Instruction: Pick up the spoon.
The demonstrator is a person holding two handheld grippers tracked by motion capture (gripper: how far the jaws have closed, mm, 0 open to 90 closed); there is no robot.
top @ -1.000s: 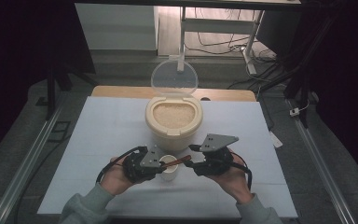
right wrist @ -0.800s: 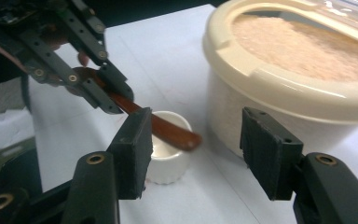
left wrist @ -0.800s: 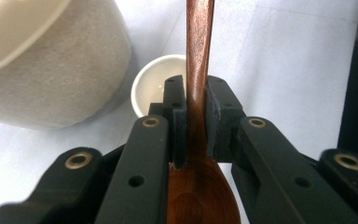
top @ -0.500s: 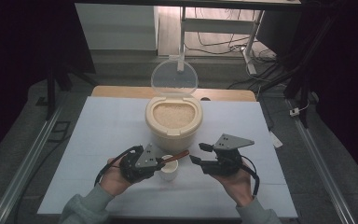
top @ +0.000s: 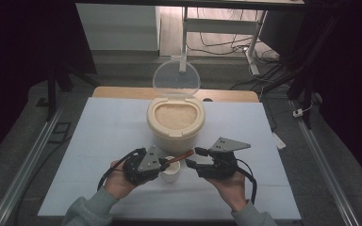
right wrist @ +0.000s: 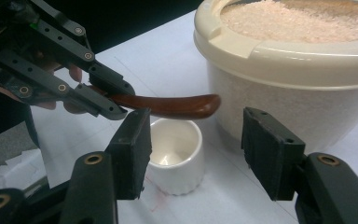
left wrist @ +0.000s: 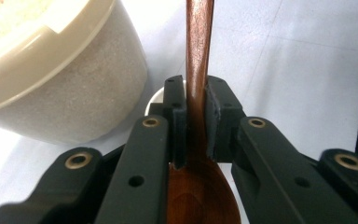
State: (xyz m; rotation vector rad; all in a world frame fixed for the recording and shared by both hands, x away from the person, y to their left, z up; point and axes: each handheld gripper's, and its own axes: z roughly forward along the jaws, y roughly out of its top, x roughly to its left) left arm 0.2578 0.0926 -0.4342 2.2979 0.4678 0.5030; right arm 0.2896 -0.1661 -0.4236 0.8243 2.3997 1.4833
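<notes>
High view: fixed above the near table edge, facing forward and down. Left gripper view: rides close behind its jaws, looking along a brown wooden spoon (left wrist: 198, 70). Right gripper view: low and near, facing a small white ceramic cup (right wrist: 175, 154). All share the cream plastic rice container (top: 175, 120).

Wooden spoon (top: 179, 157) in left claw (top: 162, 164) above white cup (top: 170, 174), right claw (top: 192, 157) apart.

A cream tub of rice (top: 175, 123) stands at the middle of the bench (top: 99, 141), nearer its far edge, its clear lid (top: 176, 79) swung up and open. Beyond that edge is a wooden strip (top: 122, 92), with a white cabinet (top: 118, 26) and loose cables (top: 217, 44) on the floor.
</notes>
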